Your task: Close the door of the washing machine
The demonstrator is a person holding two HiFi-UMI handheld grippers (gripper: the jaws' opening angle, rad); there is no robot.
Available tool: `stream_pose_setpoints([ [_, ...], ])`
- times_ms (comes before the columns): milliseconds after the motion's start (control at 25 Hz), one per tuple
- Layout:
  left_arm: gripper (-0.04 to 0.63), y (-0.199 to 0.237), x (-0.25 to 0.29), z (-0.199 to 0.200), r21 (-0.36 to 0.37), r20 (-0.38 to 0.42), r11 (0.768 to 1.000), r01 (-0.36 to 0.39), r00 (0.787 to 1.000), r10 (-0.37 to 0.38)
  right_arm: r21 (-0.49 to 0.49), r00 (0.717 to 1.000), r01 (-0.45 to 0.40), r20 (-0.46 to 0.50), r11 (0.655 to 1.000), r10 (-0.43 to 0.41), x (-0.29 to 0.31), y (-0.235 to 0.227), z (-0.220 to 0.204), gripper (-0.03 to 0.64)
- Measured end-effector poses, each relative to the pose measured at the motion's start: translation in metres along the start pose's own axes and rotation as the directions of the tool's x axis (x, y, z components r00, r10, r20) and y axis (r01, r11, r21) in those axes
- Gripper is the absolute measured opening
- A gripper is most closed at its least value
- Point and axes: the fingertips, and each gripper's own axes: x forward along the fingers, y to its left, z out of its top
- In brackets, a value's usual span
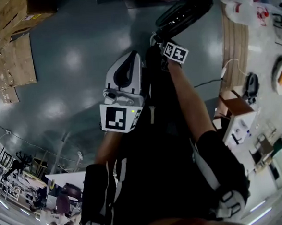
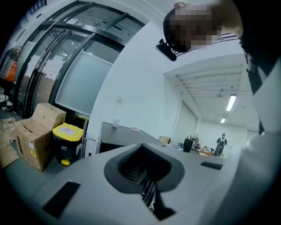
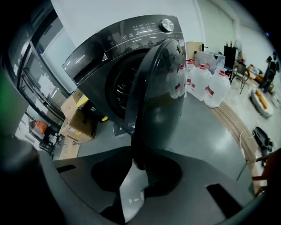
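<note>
A washer (image 3: 109, 44) stands with its door (image 3: 160, 88) swung wide open, edge toward the camera, so the closing is all left to do. The right gripper (image 3: 131, 176) has its fingers spread, with the door's lower edge at the gap between them; whether they touch is unclear. The left gripper (image 2: 147, 191) points off across the room, fingers pressed together and empty. Water jugs (image 3: 206, 83) stand beside the washer and boxes (image 3: 77, 116) on its other side; nothing seems to block the door's swing
</note>
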Motion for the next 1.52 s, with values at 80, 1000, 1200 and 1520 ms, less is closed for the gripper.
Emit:
stream_pose_setpoints([
  [80, 0.005, 0.009, 0.004, 0.003, 0.007, 0.006, 1.0, -0.012, 1.0, 0.012, 0.017, 1.0, -0.002, 0.018, 1.0, 0.001, 0.006, 0.013, 0.007, 0.074],
  [1000, 0.006, 0.086, 0.084, 0.022, -0.052, 0.017, 0.994, -0.095, 0.995, 0.096, 0.066, 0.996, -0.085, 0.012, 0.994, 0.085, 0.073, 0.118, 0.098, 0.082],
  [1200, 0.005, 0.096, 0.095, 0.021, -0.049, 0.002, 0.992, -0.12, 0.993, 0.12, 0.044, 0.993, -0.114, 0.021, 0.993, 0.113, 0.085, 0.133, 0.12, 0.082],
  [1520, 0.005, 0.103, 0.102, 0.023, -0.06, -0.001, 0.984, -0.167, 0.986, 0.167, 0.027, 0.989, -0.141, 0.054, 0.99, 0.139, 0.103, 0.148, 0.154, 0.081],
])
